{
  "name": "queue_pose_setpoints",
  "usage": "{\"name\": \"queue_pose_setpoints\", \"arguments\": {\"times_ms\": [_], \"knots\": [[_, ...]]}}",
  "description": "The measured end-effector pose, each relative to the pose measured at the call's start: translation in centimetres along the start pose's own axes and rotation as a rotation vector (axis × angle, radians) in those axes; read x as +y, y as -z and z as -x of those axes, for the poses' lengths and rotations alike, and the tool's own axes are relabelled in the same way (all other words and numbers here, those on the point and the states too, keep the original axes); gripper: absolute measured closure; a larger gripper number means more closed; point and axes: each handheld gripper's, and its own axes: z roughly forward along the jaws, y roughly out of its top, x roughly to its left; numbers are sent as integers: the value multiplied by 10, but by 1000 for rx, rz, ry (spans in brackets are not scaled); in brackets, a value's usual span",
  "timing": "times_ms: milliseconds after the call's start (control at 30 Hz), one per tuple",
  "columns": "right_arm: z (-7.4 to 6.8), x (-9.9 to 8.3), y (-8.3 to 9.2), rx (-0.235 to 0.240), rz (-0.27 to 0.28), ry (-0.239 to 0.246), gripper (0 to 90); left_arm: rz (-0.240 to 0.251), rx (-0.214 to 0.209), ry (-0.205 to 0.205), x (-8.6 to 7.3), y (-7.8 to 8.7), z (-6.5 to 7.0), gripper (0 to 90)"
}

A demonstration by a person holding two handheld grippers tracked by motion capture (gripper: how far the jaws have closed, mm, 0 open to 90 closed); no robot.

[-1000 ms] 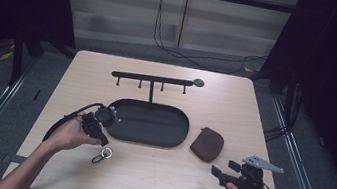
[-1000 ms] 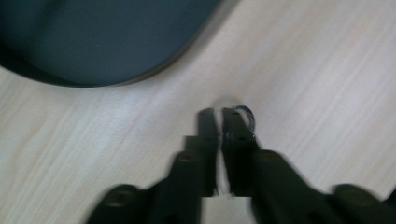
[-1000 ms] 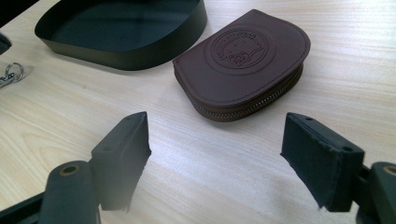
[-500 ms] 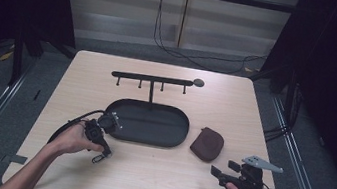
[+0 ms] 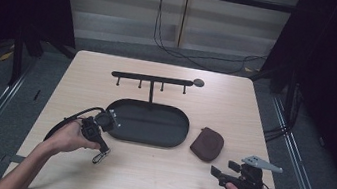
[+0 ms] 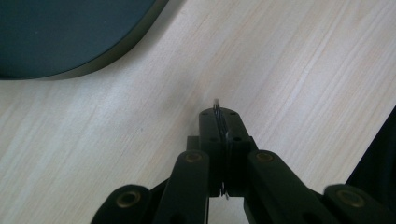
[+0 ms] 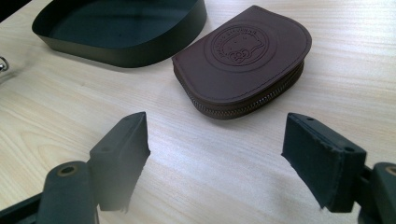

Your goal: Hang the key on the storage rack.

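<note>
Left gripper view looks down the left gripper (image 6: pixel 223 122), whose jaws have just been closing and now pinch a thin metal ring (image 6: pixel 217 108) edge-on between the pads; its rim pokes out past the tips, just above the table (image 6: pixel 299 70); the clip (image 5: pixel 101 155) hangs below in the high view. Judged from this, keep the squeeze steady and lift straight, since so thin a ring could twist loose; the tray (image 5: pixel 152 122) lies ahead and to one side. Right gripper (image 7: pixel 233 158) rests with jaws wide, the pouch (image 7: pixel 243 60) beyond them, untouched.

A dark oval tray (image 5: pixel 149 139) sits mid-table. A hook rack (image 5: pixel 152 79) stands behind it. A brown zip pouch (image 5: pixel 207 144) lies right.
</note>
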Motion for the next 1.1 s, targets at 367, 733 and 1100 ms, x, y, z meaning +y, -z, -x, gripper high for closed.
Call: {"name": "queue_pose_setpoints", "arguments": {"times_ms": [367, 733, 1100], "knots": [[0, 0, 0, 0, -1, -1, 222, 55, 70, 22, -7, 35, 0, 895], [0, 0, -1, 2, -3, -1, 221, 51, 94, 10, -8, 56, 2, 895], [0, 0, 0, 2, -3, 1, 221, 45, 122, 1, -5, 72, 6, 895]]}}
